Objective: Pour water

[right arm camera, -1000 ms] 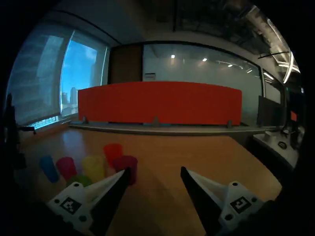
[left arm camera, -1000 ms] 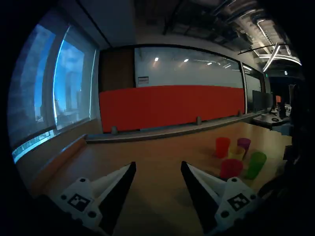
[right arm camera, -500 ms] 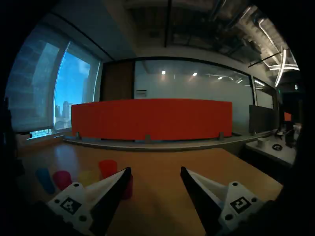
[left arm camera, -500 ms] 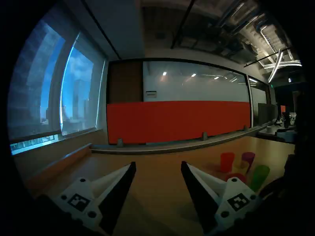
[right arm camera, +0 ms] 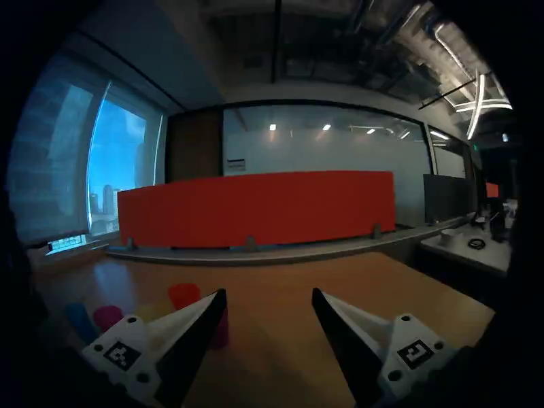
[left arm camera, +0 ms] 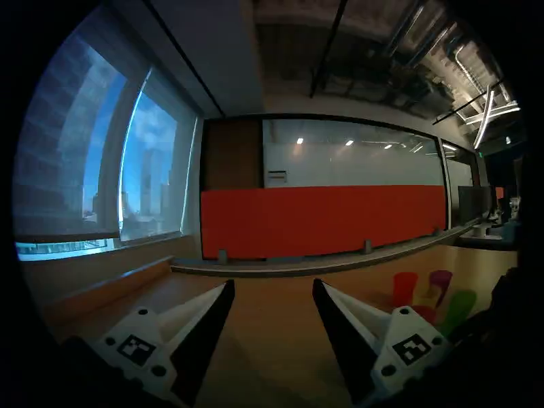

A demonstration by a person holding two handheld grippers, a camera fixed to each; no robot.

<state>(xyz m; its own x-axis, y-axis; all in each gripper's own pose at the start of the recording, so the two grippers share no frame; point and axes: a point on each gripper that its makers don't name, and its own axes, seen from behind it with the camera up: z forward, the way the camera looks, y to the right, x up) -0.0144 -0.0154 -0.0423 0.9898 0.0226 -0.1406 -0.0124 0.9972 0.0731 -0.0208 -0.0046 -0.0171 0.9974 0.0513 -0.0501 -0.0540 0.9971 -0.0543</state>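
In the left gripper view my left gripper (left arm camera: 272, 289) is open over a wooden table (left arm camera: 272, 326), nothing between its fingers. Several coloured plastic cups stand low to its right: an orange cup (left arm camera: 404, 289), a purple cup (left arm camera: 440, 279) and a green cup (left arm camera: 460, 306), partly hidden by the right finger. In the right gripper view my right gripper (right arm camera: 268, 299) is open and empty too. The cups sit low at its left: an orange cup (right arm camera: 182, 295), a pink cup (right arm camera: 107, 317), a blue cup (right arm camera: 79, 321) and a dark red cup (right arm camera: 219, 328) behind the left finger.
A long red partition (right arm camera: 255, 207) on a grey ledge runs along the table's far edge, with glass walls above it. Large windows (left arm camera: 136, 177) line the left side. Another desk with small items (right arm camera: 469, 245) stands at the right.
Both cameras have tilted upward: the cups have slid lower in each view and more ceiling shows. Both grippers stay open and empty.
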